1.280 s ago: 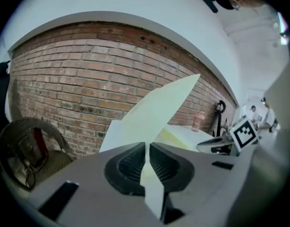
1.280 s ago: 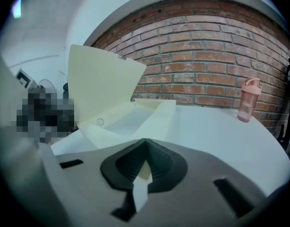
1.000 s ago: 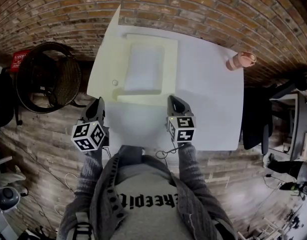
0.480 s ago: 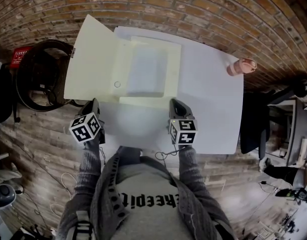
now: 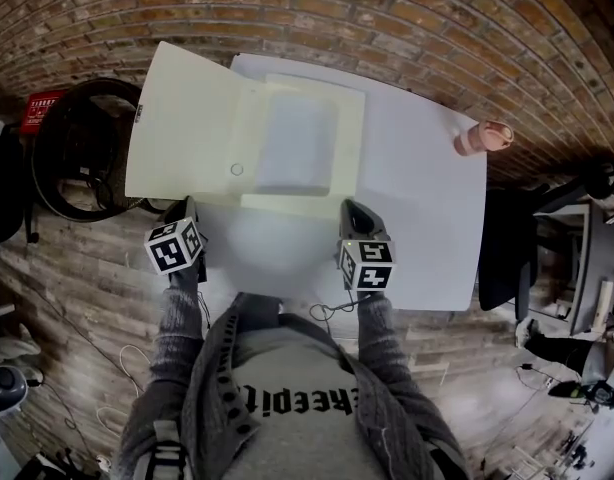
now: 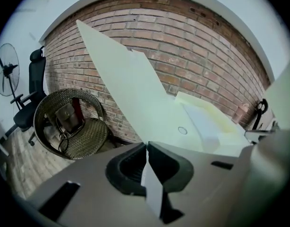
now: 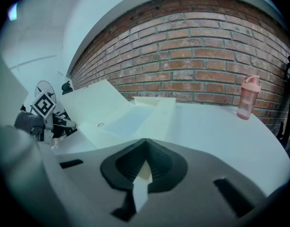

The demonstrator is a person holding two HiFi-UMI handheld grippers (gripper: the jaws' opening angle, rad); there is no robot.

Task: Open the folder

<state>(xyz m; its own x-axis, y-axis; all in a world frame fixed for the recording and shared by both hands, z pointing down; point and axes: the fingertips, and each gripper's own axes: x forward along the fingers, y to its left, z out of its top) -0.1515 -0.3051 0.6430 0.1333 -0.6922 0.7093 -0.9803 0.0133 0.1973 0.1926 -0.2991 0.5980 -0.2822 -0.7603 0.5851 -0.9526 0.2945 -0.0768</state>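
Note:
A pale yellow folder [image 5: 249, 173] lies open on the white table [image 5: 417, 198], with a white sheet [image 5: 297, 138] inside its tray. Its cover [image 5: 182, 128] is spread out flat to the left, past the table's left edge. My left gripper [image 5: 188, 208] is shut on the cover's front edge; in the left gripper view the cover [image 6: 131, 93] rises straight from the left gripper [image 6: 146, 148]. At the folder's front right corner, my right gripper [image 5: 351, 208] is shut on the edge. In the right gripper view the folder [image 7: 135, 115] lies just beyond the right gripper [image 7: 146, 144].
A pink bottle [image 5: 482, 136] stands at the table's far right corner, also visible as the bottle [image 7: 249, 98]. A round wicker chair [image 5: 82, 148] sits on the wooden floor left of the table, under the cover. A brick wall runs behind the table.
The cover swung from nearly upright down to the left and now lies spread flat. My left gripper shifted slightly left with it. The right gripper stayed put.

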